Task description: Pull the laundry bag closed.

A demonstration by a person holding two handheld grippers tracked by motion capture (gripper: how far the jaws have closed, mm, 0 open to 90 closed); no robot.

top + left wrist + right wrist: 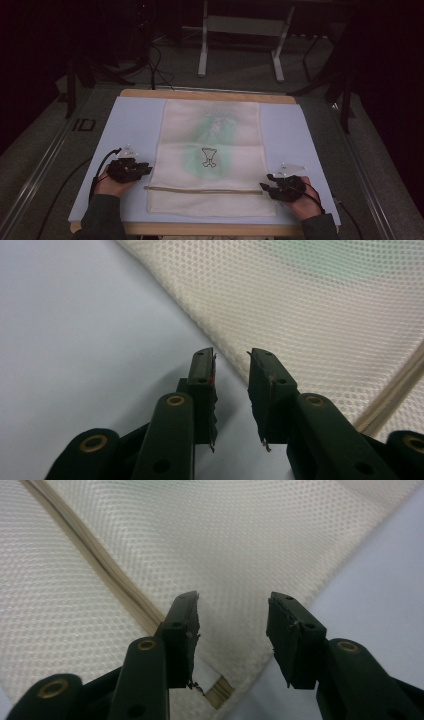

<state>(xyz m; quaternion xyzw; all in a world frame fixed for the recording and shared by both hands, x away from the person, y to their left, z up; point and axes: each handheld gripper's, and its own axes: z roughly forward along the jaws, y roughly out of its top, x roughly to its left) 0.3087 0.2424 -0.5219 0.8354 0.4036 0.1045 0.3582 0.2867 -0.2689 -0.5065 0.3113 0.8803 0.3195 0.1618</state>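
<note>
A cream mesh bag (pixel 210 155) lies flat and spread out along the middle of the bench (pixel 135 125), reaching from near the far edge to near the near edge. A tan zipper (pixel 202 189) runs straight across it near the near end. A greenish shape and a small dark outline drawing show at its middle.

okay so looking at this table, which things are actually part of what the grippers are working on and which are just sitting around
Part of the job:
mesh bag, flat on the board
zipper across the bag's near end
left gripper, open at the bag's left edge
right gripper, open at the zipper's right end

Just there:
blue board under the bag
white frame legs on the floor beyond
</note>
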